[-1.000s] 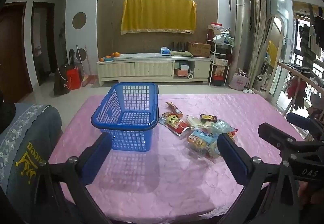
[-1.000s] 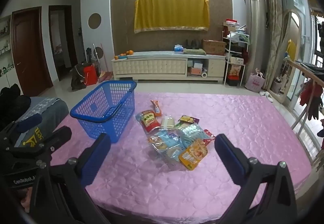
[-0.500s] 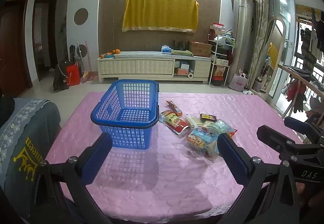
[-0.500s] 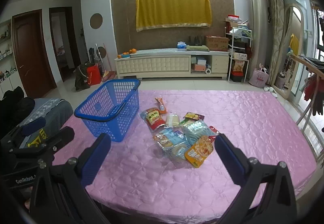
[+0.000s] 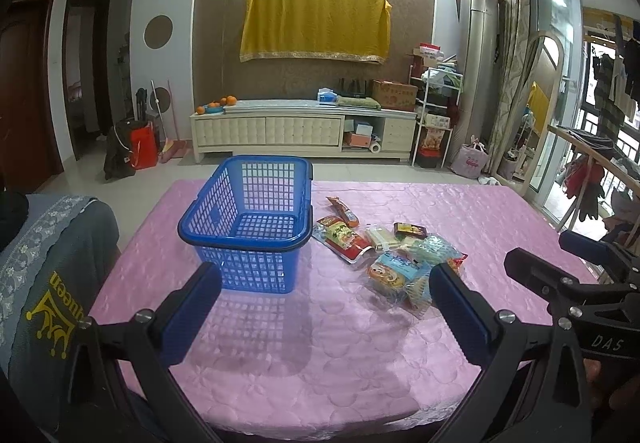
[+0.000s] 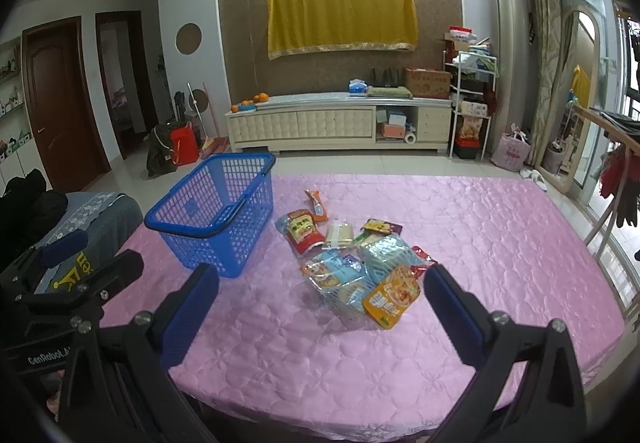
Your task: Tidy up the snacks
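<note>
An empty blue plastic basket (image 5: 224, 219) (image 6: 188, 215) stands on the pink tablecloth (image 5: 320, 343) (image 6: 500, 243). To its right lies a pile of snack packets (image 5: 400, 263) (image 6: 360, 267), among them a red packet (image 6: 302, 229) and an orange packet (image 6: 392, 299). My left gripper (image 5: 324, 307) is open and empty, above the table's near edge, in front of the basket. My right gripper (image 6: 320, 303) is open and empty, in front of the pile. Each gripper also shows at the edge of the other's view: the right one (image 5: 568, 283), the left one (image 6: 80, 275).
A chair back with a grey cover (image 5: 44, 283) stands at the table's left side. Beyond the table are a white TV cabinet (image 5: 304, 131), a shelf rack (image 5: 436, 123) and a clothes rack (image 5: 592, 179) at the right.
Both grippers have risen and tilted slightly, so the basket and snacks sit lower in view. Nothing on the table has moved. Both grippers stay open.
</note>
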Available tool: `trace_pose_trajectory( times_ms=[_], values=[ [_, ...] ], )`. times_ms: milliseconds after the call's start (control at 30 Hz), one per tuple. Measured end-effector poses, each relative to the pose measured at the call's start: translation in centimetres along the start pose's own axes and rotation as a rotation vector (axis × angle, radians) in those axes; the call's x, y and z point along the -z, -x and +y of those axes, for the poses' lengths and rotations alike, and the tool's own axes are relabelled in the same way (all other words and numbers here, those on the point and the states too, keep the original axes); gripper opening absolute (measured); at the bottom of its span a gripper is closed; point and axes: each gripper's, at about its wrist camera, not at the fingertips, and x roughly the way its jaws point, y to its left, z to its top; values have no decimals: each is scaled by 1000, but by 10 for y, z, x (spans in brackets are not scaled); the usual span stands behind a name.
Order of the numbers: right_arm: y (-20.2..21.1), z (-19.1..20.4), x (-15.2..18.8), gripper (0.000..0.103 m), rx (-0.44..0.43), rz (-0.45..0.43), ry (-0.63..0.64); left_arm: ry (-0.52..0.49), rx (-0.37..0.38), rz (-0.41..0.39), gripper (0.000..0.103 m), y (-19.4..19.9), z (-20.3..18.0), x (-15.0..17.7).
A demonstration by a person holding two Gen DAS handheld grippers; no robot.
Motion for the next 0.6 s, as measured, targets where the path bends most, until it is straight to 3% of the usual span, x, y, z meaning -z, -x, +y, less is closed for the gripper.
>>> trace_pose_trajectory(
  times_ms=[600],
  values=[
    [-2, 1, 2, 103, -12, 9, 6, 8, -4, 9, 103, 0, 3, 3]
  ],
)
